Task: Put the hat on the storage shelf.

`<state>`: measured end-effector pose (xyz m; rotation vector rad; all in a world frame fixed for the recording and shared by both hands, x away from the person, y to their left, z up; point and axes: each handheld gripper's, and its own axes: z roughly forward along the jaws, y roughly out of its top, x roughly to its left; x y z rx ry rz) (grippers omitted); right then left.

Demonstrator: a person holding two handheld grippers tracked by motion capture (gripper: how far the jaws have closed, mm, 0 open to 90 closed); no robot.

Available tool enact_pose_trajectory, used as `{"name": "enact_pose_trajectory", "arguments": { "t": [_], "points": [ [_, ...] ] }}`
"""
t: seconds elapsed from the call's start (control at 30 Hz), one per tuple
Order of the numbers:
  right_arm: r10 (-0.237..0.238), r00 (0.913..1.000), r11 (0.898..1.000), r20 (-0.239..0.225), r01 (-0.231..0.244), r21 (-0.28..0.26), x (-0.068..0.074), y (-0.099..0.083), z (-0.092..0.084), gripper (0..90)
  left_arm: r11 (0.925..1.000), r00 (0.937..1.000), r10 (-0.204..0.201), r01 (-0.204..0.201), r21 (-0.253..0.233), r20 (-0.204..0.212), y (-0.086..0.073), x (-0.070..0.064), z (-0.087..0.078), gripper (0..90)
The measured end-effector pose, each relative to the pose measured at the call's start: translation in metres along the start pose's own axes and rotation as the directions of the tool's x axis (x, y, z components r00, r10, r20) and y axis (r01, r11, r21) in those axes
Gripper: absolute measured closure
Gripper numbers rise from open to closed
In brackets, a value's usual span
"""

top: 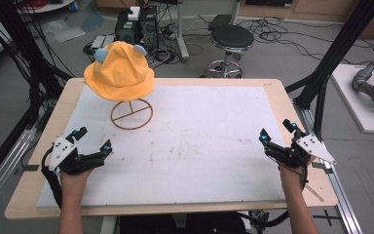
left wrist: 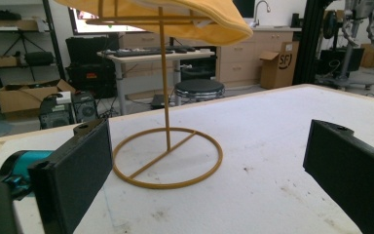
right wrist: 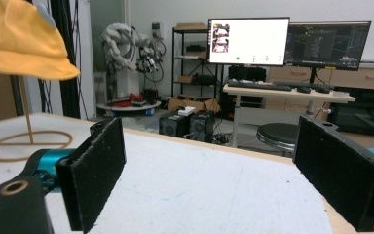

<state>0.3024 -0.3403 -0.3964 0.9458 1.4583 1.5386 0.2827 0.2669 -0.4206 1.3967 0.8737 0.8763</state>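
A yellow bucket hat [top: 120, 71] with small blue ears rests on a thin golden wire stand [top: 131, 113] at the back left of the white mat [top: 185, 146]. My left gripper [top: 93, 139] sits open near the mat's left edge, just in front of the stand, with nothing between its jaws. In the left gripper view the stand's ring base [left wrist: 168, 158] lies straight ahead and the hat brim [left wrist: 195, 19] hangs above. My right gripper [top: 276, 132] is open and empty at the mat's right edge. The hat [right wrist: 22, 41] shows at far left in the right gripper view.
The mat covers a wooden table [top: 282, 92]. Behind the table stand a black stool [top: 231, 41] and computer cases [top: 136, 27] amid cables. Black frame posts [top: 331, 58] rise at the right and left. A desk with monitors [right wrist: 292, 46] stands farther off.
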Motion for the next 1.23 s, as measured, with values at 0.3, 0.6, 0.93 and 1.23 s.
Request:
{"name": "enact_pose_trajectory", "arguments": {
  "t": [0.3, 0.6, 0.93, 1.23],
  "points": [
    [0.007, 1.0, 1.0, -0.007, -0.007, 0.002, 0.003, -0.005, -0.001, 11.8, 0.9999, 0.9999, -0.003, 0.003, -0.013, -0.014, 0.0, 0.002, -0.006, 4.5],
    [-0.005, 0.9998, 1.0, -0.019, 0.005, 0.014, 0.009, -0.008, 0.004, 11.8, 0.9995, 0.9995, -0.01, 0.01, -0.029, -0.03, 0.001, 0.005, -0.013, 4.6],
    [0.004, 0.9999, 1.0, -0.013, -0.003, 0.011, 0.007, -0.009, 0.003, 11.8, 0.9997, 0.9997, -0.002, 0.002, -0.025, -0.022, 0.001, 0.004, -0.011, 4.6],
    [0.008, 0.9999, 1.0, -0.008, -0.007, 0.018, 0.005, -0.011, 0.003, 11.8, 0.9998, 0.9998, 0.0, 0.0, -0.02, -0.018, 0.0, 0.004, -0.01, 4.6]
  ]
}}
